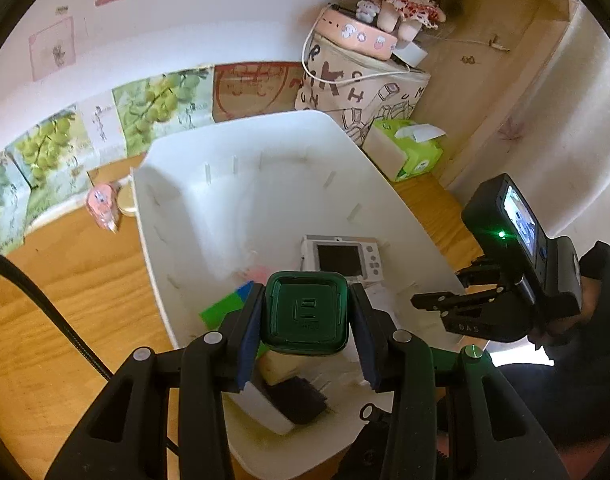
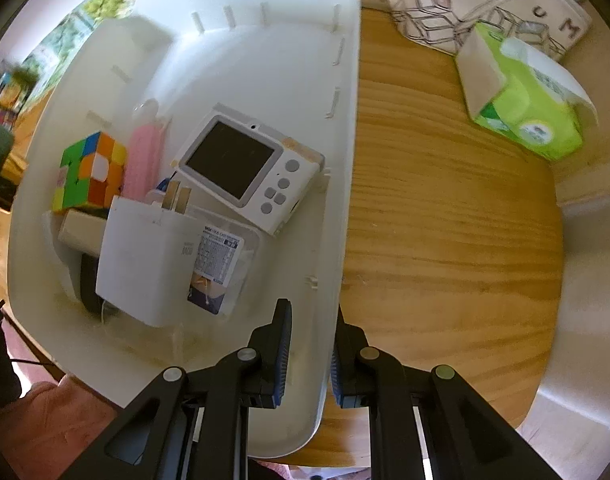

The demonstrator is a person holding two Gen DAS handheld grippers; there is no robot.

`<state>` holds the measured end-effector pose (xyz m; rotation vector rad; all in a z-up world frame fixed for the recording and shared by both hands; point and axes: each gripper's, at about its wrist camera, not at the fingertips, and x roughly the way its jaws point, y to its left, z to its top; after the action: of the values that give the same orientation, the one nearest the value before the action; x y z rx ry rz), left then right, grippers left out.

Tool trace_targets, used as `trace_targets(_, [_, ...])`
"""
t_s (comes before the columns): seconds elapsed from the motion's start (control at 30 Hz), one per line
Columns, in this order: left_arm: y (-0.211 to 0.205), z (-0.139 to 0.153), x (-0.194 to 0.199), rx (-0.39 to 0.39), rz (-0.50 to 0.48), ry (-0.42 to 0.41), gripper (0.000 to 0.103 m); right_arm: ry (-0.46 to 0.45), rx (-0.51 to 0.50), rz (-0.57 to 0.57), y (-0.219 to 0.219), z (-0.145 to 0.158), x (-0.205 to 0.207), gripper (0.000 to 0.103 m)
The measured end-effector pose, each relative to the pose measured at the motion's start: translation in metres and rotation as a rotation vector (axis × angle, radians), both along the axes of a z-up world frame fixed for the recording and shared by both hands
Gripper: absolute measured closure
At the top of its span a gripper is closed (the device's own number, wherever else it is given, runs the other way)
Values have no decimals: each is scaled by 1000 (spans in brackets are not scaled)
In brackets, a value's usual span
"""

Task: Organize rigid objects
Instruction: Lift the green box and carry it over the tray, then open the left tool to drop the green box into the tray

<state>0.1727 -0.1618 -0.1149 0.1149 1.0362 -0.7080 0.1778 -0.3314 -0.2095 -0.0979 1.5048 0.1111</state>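
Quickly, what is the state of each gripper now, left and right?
Left gripper: closed on a dark green square container.
Right gripper: closed on the side wall of the white bin.

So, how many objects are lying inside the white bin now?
At least 7: puzzle cube, pink item, white camera, white charger, clear packet, beige block, a dark thing underneath. More may be hidden.
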Motion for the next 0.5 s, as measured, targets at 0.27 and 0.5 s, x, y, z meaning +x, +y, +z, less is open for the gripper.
trace_targets(0.27, [-19, -10, -5, -15, 64, 42, 58, 16, 4, 115, 7, -8, 0, 96])
trace_targets(0.5, [-25, -5, -3, -58, 136, 35, 38, 20, 30, 205, 7, -7, -1, 93])
